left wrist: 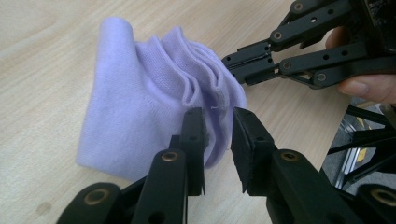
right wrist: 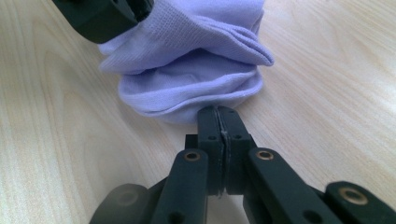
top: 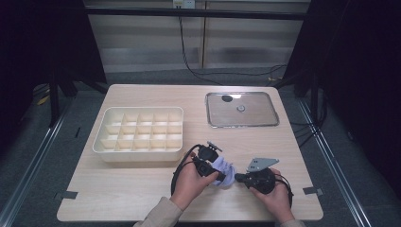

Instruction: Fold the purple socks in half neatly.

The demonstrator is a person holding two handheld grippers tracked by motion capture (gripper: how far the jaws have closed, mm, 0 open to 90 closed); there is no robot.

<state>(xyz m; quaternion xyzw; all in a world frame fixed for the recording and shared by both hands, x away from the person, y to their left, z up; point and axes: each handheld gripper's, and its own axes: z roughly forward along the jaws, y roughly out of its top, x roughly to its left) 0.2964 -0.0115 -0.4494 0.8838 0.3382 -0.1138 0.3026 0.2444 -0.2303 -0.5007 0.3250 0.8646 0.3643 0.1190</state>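
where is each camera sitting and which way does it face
High view: above the person's side of the table, facing forward and down on the divided box, metal tray, lilac sock; both forearms and hands show.
Left gripper view: rides the left gripper, looking along its parted jaws at the sock's folded edge; the right gripper and a thumb beyond.
Right gripper view: rides the right gripper, jaws shut at the sock.
Shared: the sock, in every view.
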